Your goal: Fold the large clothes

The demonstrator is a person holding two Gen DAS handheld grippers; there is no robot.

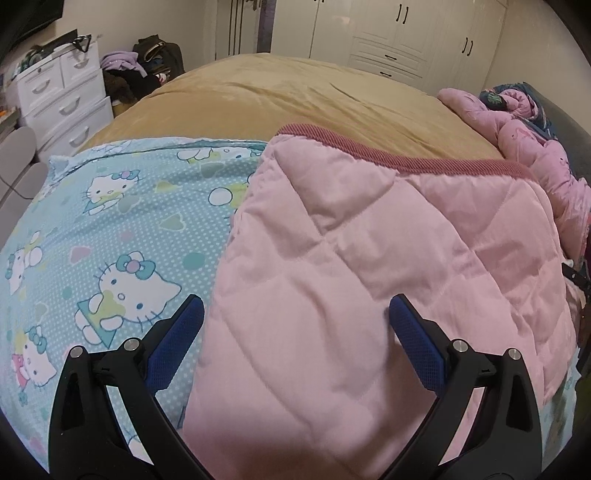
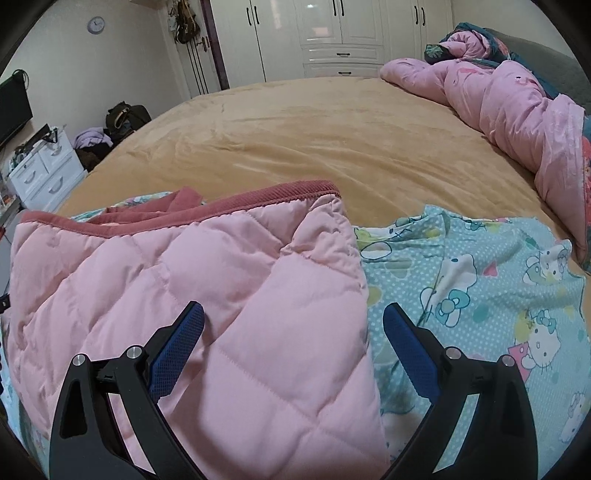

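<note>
A pink quilted garment (image 1: pixel 369 266) with a dark pink knit hem lies flat on a light blue cartoon-cat sheet (image 1: pixel 118 229) on the bed. It also shows in the right wrist view (image 2: pixel 192 280), with the sheet (image 2: pixel 480 295) to its right. My left gripper (image 1: pixel 295 317) is open and empty, its jaws astride the garment's left edge. My right gripper (image 2: pixel 293 319) is open and empty, its jaws astride the garment's right edge.
The bed has a tan cover (image 1: pixel 295 96) (image 2: pixel 314 140). A bunched pink duvet (image 2: pixel 509 110) lies at the far right, also in the left wrist view (image 1: pixel 535 147). White drawers (image 1: pixel 62 99) and piled bags (image 1: pixel 147 62) stand left; white wardrobes (image 2: pixel 332 33) behind.
</note>
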